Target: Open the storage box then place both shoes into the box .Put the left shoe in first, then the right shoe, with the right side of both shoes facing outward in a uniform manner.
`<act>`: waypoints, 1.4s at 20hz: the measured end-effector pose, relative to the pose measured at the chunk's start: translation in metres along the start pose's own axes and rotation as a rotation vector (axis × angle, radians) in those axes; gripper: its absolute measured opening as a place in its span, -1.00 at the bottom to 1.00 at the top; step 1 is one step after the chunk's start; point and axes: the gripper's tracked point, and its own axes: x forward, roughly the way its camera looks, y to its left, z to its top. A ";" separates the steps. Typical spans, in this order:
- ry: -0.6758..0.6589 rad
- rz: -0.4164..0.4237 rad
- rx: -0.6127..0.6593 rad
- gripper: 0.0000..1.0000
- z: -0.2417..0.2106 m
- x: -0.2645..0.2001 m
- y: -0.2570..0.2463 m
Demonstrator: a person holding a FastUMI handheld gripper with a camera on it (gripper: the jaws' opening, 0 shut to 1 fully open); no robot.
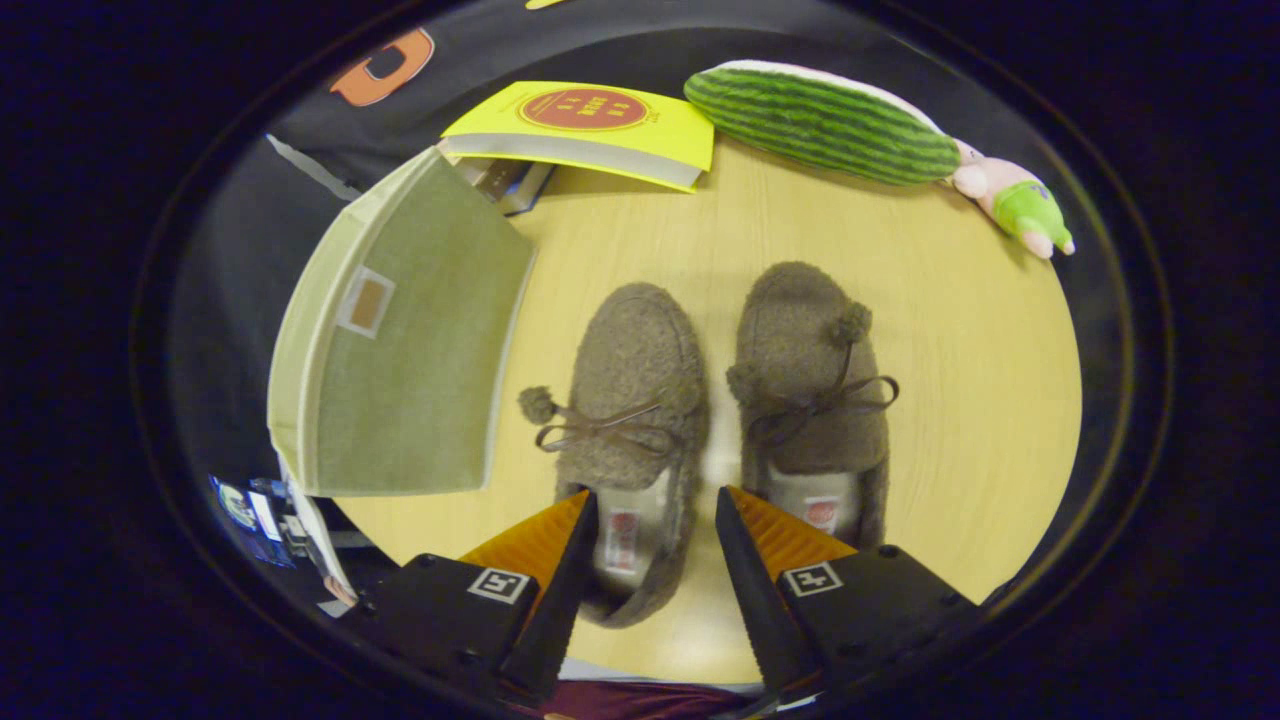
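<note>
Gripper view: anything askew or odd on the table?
Nothing damaged or spilled. The shoes sit neatly side by side: left shoe, right shoe. The box is shut, lid on. The open gripper hangs over the left shoe's heel. The yellow book rests tilted on another book.

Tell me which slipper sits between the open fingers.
The slipper next to the green storage box; its heel lies between the open fingers. The other slipper lies beyond one finger.

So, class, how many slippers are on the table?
2. The left slipper lies with its heel between the open gripper fingers; the right slipper lies beside it, apart. None seems hidden.
</note>
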 end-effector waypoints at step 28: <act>-0.206 0.154 0.140 -0.87 0.075 -0.125 0.107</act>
